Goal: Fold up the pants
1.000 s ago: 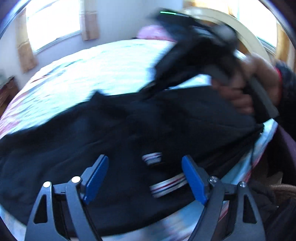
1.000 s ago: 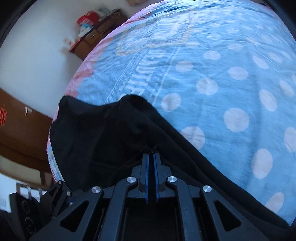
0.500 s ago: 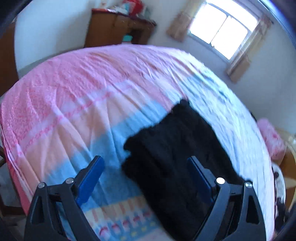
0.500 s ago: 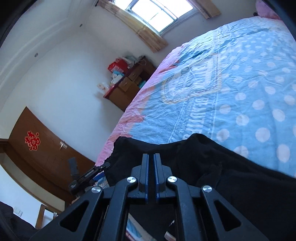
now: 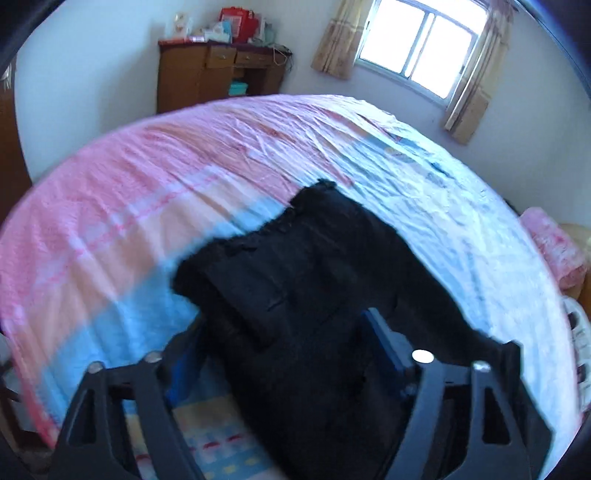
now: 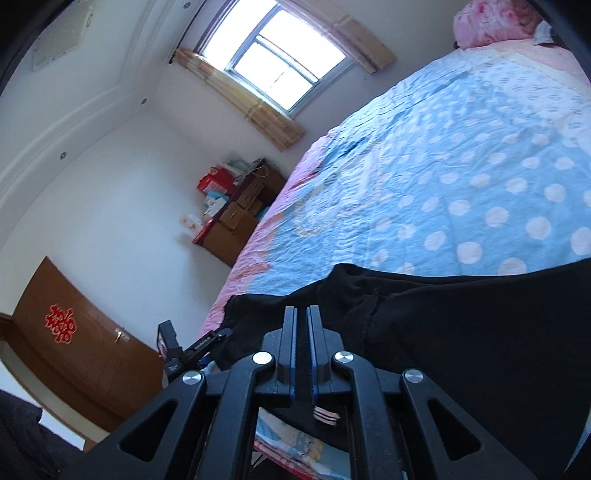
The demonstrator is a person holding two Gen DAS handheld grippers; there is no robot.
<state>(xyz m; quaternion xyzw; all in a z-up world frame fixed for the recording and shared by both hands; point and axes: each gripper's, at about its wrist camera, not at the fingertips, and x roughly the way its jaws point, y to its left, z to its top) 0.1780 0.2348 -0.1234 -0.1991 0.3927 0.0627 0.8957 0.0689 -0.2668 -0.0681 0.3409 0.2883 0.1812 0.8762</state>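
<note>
The black pants (image 5: 317, 280) lie across the lower centre of your frame on the bed (image 5: 147, 206). Your left gripper (image 5: 284, 350) is spread wide over them; your right gripper (image 6: 302, 325) is pinched nearly closed at the fabric's edge, grip unclear.

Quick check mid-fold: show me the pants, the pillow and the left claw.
pants (image 5: 314, 280), left wrist view, on the flat black cloth
pillow (image 6: 491, 22), right wrist view, on its pink cover
left claw (image 5: 284, 343), left wrist view, midway between its open blue fingertips
</note>
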